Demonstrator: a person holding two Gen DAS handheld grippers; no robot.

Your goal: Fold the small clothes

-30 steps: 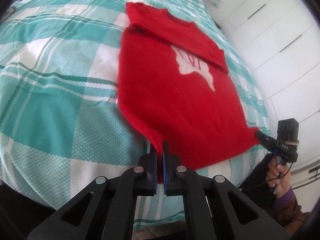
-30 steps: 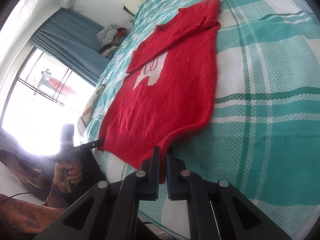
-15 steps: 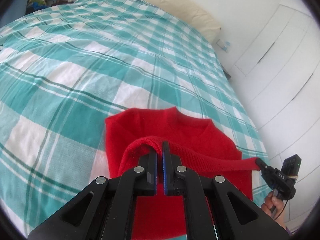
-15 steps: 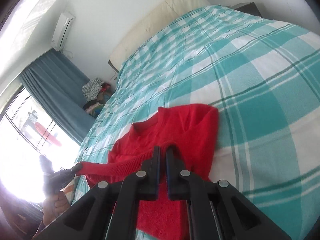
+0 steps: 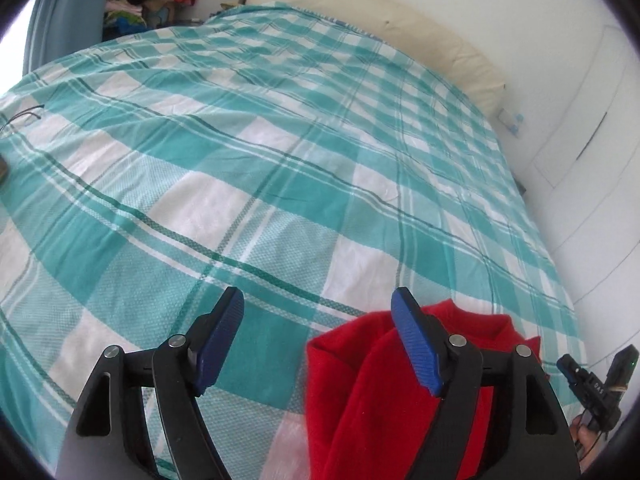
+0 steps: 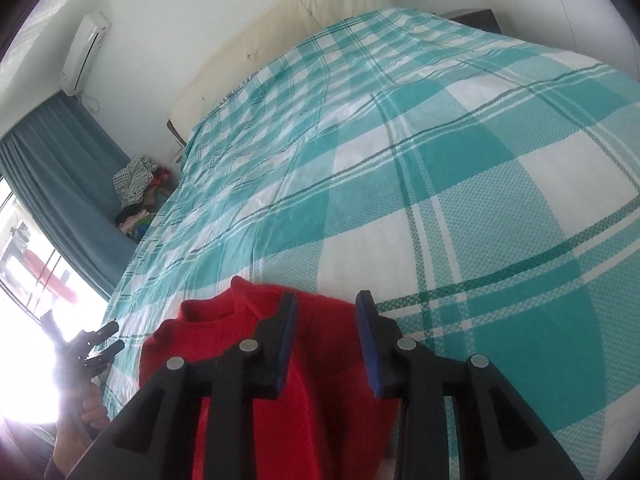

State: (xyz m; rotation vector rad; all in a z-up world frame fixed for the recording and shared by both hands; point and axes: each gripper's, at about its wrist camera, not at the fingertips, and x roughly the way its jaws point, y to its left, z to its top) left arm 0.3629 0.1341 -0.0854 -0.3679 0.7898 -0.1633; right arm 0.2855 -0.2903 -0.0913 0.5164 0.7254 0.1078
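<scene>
Teal-and-white plaid bedspread point(image 5: 280, 168) covers the bed and fills most of both wrist views, with a cream headboard cushion point(image 5: 400, 36) along the white wall at the top. At the bottom of each frame lies the red knit sweater point(image 5: 360, 392), folded over on itself on the bedspread; its ribbed neckline shows near the lower centre of the right wrist view point(image 6: 224, 320).

Left tongs point(image 5: 318, 344) stand wide open with nothing between the blue pads, the sweater showing behind the right-hand pad. Right tongs point(image 6: 326, 340) are also parted, less widely, and empty, with the sweater lying under and beyond them.

Only the right wrist view shows the wall air conditioner point(image 6: 82, 56) at upper left, the blue curtain point(image 6: 52, 168) and bright window point(image 6: 32, 280) at left. Both views show a pile of clothes point(image 6: 136, 184) beside the bed. Each view catches the other tongs at its lower edge, at lower right in the left wrist view and at lower left in the right.
</scene>
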